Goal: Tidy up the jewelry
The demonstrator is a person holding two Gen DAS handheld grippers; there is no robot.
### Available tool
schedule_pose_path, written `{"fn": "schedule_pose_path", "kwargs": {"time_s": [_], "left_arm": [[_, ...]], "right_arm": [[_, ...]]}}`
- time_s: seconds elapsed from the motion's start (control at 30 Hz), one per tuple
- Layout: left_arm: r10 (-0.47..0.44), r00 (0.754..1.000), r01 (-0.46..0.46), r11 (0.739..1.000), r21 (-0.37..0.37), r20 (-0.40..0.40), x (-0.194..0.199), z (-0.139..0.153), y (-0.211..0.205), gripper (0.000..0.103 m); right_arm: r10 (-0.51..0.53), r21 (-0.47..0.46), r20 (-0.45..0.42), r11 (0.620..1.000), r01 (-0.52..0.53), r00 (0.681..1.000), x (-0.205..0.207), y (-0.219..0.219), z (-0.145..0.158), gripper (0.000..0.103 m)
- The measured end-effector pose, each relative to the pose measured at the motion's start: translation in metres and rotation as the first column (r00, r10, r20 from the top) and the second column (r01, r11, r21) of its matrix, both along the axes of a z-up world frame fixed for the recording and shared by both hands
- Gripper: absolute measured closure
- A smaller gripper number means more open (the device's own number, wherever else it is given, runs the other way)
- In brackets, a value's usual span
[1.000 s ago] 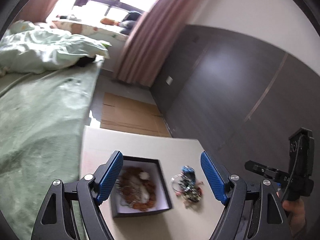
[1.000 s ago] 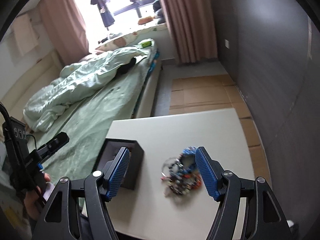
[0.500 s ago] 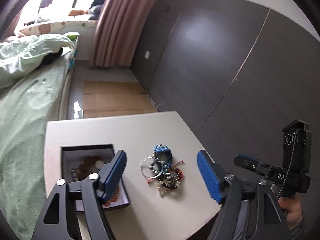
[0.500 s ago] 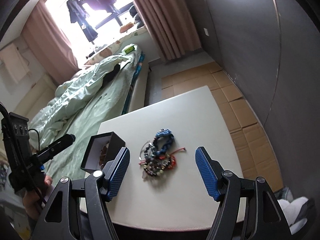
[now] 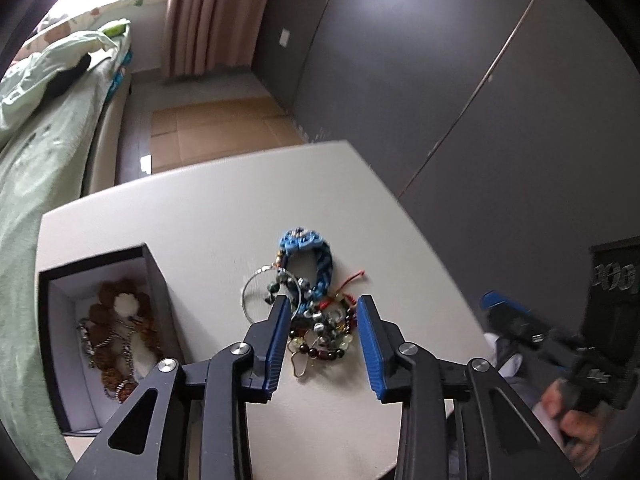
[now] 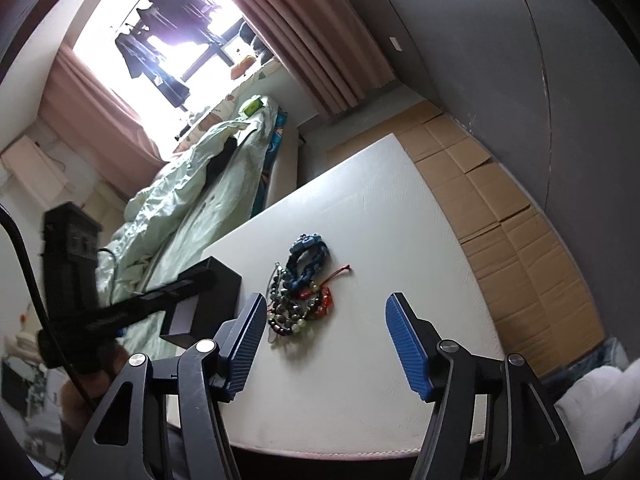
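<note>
A pile of bracelets (image 5: pixel 316 312) lies on the white table (image 5: pixel 200 208): a blue braided one (image 5: pixel 316 252), a silver ring bangle, dark and red beads. It also shows in the right wrist view (image 6: pixel 300 292). My left gripper (image 5: pixel 323 344) hangs over the pile's near part, its jaws partly closed on either side of the beads, not gripping them. A black box (image 5: pixel 100 332) with white lining holds brown bead jewelry at the left. My right gripper (image 6: pixel 326 344) is open and empty, near the table's front edge, right of the pile.
A bed with green bedding (image 6: pixel 192 208) stands left of the table. Cardboard sheets (image 6: pixel 500 208) cover the floor beyond and to the right. A dark grey wall (image 5: pixel 440 60) runs along the right. The box also shows in the right wrist view (image 6: pixel 208 304).
My left gripper has swung right from above the box to over the bracelet pile, and its jaws have narrowed. My right gripper has pulled back from the pile and tilted.
</note>
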State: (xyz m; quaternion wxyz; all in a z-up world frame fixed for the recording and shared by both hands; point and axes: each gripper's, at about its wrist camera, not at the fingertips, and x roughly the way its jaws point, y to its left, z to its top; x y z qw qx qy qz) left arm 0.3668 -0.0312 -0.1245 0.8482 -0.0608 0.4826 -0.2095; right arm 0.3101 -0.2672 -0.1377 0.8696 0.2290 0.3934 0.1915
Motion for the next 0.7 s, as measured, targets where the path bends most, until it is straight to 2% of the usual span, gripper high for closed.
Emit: {"fn": "schedule_pose_path", "kwargs": {"time_s": [0.1, 0.23, 0.5, 0.6, 0.67, 0.7], "left_arm": [[-0.003, 1.0, 0.003, 1.0, 0.029, -0.024, 0.003, -0.01, -0.009, 0.073], [-0.006, 0.999, 0.009, 0.997, 0.074, -0.046, 0.008, -0.025, -0.018, 0.077], [-0.015, 0.999, 0.024, 0.986, 0.164, -0.052, 0.012, -0.046, -0.029, 0.078], [-0.02, 0.999, 0.028, 0.984, 0.175, -0.048, 0.015, -0.047, -0.03, 0.093], [-0.024, 0.999, 0.031, 0.985, 0.168, -0.047, 0.017, -0.047, -0.031, 0.095], [-0.027, 0.999, 0.034, 0.988, 0.152, -0.047, 0.018, -0.046, -0.029, 0.102]], "right_arm": [[0.001, 0.016, 0.009, 1.0, -0.002, 1.0, 0.0, -0.001, -0.001, 0.04], [-0.004, 0.073, -0.038, 0.997, 0.007, 0.999, 0.004, -0.008, -0.014, 0.04], [-0.006, 0.122, -0.02, 0.992, 0.008, 1.0, 0.004, -0.015, -0.016, 0.04], [-0.004, 0.136, -0.021, 0.991, 0.006, 1.0, 0.005, -0.016, -0.017, 0.04], [0.002, 0.153, -0.023, 0.988, 0.001, 1.0, 0.007, -0.015, -0.018, 0.04], [0.006, 0.161, -0.025, 0.987, -0.002, 1.0, 0.009, -0.014, -0.02, 0.04]]}}
